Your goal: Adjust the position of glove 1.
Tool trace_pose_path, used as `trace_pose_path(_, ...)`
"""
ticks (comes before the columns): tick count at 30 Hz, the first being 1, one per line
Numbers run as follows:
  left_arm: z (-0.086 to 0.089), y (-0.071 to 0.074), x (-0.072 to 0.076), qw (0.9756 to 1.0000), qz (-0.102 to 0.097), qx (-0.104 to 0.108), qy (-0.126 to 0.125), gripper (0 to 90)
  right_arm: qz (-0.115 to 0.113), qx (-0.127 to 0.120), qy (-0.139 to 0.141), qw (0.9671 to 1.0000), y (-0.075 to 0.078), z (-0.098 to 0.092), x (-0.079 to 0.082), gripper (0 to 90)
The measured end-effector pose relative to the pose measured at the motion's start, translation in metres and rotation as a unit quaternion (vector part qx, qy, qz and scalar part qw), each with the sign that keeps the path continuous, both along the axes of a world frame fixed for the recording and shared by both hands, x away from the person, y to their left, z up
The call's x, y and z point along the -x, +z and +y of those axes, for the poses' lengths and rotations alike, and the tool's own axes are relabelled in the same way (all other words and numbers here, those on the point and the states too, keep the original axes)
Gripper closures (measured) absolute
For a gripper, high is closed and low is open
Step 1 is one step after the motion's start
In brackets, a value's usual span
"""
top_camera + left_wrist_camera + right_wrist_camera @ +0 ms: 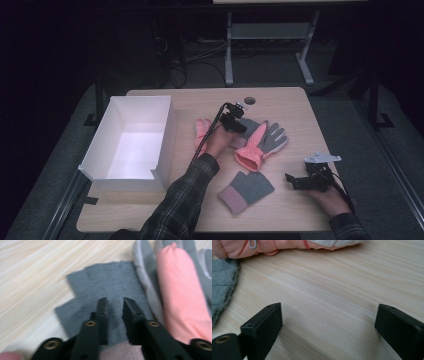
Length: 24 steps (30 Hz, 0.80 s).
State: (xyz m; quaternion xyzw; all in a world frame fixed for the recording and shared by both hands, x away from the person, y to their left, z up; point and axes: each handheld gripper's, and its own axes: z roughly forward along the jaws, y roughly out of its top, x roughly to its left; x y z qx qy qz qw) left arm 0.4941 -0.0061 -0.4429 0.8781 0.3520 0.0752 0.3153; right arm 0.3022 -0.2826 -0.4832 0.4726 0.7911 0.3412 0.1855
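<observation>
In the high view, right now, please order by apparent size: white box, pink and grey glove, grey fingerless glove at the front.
1. white box
2. pink and grey glove
3. grey fingerless glove, only somewhat smaller than the second.

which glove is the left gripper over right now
The grey knit glove at the table's middle, beside the pink-and-grey glove; its twin lies nearer the person.

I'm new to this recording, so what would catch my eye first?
The white box at the table's left, and the pink-and-grey glove at its middle. The left gripper, fingers narrowly apart, is over a grey knit glove; the right gripper rests wide open at the right.
</observation>
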Motion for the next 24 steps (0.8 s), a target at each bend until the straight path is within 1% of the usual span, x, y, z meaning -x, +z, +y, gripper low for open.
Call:
trace_pose_path(1, 0.001, -0.001, 0.0, 1.0, 0.002, -0.001, 0.005, 72.1, 0.0, 0.0, 0.0, 1.0, 0.0, 0.0, 0.0, 7.1)
trace_pose_path(5, 0.0, -0.008, 0.002, 0.9999, 0.008, -0.009, 0.002, 63.7, 0.0, 0.0, -0.001, 1.0, 0.0, 0.0, 0.0, 7.0)
trace_pose_path(7, -0.003, -0.01, 0.003, 0.9998, 0.008, -0.017, 0.004, 62.1, 0.0, 0.0, -0.001, 1.0, 0.0, 0.0, 0.0, 7.0)
trace_pose_path(9, -0.005, -0.011, 0.003, 0.9998, 0.006, -0.019, 0.006, 62.7, 0.0, 0.0, -0.002, 1.0, 0.0, 0.0, 0.0, 7.0)
trace_pose_path(11, -0.006, -0.011, 0.003, 0.9996, 0.004, -0.027, 0.005, 66.6, 0.0, 0.0, -0.002, 1.0, 0.0, 0.0, 0.0, 7.0)
trace_pose_path(12, -0.006, -0.011, 0.003, 0.9996, 0.004, -0.026, 0.006, 70.5, 0.0, 0.0, -0.002, 1.0, 0.0, 0.001, 0.0, 7.0)
trace_pose_path(13, -0.005, -0.012, 0.003, 0.9997, 0.008, -0.022, 0.007, 74.3, 0.0, 0.0, -0.002, 1.0, 0.0, 0.001, 0.0, 7.0)
trace_pose_path(14, -0.004, -0.011, 0.002, 0.9997, 0.009, -0.022, 0.005, 78.3, 0.0, 0.0, -0.003, 1.0, 0.0, 0.001, 0.0, 7.0)
trace_pose_path(16, -0.003, -0.011, 0.001, 0.9998, 0.014, -0.017, 0.002, 83.9, 0.0, 0.0, -0.003, 1.0, 0.0, 0.001, 0.0, 7.0)
trace_pose_path(20, -0.003, -0.01, 0.002, 0.9998, 0.011, -0.019, -0.002, 86.1, 0.0, 0.0, -0.003, 1.0, 0.0, 0.001, 0.0, 7.0)
trace_pose_path(23, 0.002, -0.008, -0.001, 0.9999, 0.013, -0.006, -0.004, 86.6, 0.0, 0.0, -0.003, 1.0, 0.0, 0.001, 0.0, 7.0)
trace_pose_path(24, 0.004, -0.006, -0.001, 0.9999, 0.01, -0.003, -0.003, 86.7, 0.0, 0.0, -0.003, 1.0, 0.0, 0.001, 0.0, 7.0)
